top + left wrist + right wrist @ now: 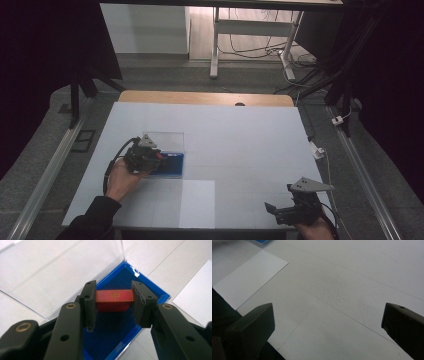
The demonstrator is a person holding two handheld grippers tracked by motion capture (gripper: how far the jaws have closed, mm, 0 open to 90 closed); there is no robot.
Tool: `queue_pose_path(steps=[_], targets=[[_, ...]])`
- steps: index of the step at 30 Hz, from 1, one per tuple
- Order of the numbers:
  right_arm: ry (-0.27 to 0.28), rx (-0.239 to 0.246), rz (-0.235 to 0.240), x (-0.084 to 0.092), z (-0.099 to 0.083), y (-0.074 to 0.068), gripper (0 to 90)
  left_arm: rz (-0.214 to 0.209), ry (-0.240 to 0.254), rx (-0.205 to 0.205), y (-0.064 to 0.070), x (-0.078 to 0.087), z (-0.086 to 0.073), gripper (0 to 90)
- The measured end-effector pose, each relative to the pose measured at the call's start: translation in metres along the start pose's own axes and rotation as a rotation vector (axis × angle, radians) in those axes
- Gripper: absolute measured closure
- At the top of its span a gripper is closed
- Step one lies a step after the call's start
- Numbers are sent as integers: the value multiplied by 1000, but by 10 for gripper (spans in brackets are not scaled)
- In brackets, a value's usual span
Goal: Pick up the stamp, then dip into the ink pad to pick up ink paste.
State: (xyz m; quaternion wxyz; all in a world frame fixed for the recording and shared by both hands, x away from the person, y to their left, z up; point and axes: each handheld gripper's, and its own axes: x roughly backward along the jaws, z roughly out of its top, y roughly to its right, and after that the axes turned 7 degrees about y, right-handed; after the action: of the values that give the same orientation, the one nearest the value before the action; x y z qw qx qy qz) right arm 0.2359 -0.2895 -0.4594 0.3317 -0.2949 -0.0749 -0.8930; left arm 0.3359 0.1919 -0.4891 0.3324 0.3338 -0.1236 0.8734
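Observation:
A small red block (114,295) with a gold mark on top sits inside a shallow blue-lined box (150,290), whose clear lid (62,267) stands open behind it. My left gripper (114,293) reaches into the box, its two black pads pressed against the block's ends. From above, the left gripper (154,159) is over the blue box (175,166) at the table's left, with the clear lid (167,140) just beyond. My right gripper (280,199) rests at the table's near right edge, with its jaws wide apart over bare table. In its own view the right gripper (327,317) holds nothing.
A white sheet of paper (197,202) lies near the front edge between the two hands, also seen as the white sheet (249,277) in the right gripper view. The white table top (240,135) ends at a wooden strip at the back.

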Motion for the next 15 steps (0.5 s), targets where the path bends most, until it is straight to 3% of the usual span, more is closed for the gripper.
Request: queue_pose_path(steps=[13, 15], targets=[[4, -10, 2, 0, 0, 1, 0, -32, 47, 23, 4, 6, 6, 582], [-2, -6, -1, 0, 0, 0, 0, -43, 47, 63, 3, 4, 7, 582]])
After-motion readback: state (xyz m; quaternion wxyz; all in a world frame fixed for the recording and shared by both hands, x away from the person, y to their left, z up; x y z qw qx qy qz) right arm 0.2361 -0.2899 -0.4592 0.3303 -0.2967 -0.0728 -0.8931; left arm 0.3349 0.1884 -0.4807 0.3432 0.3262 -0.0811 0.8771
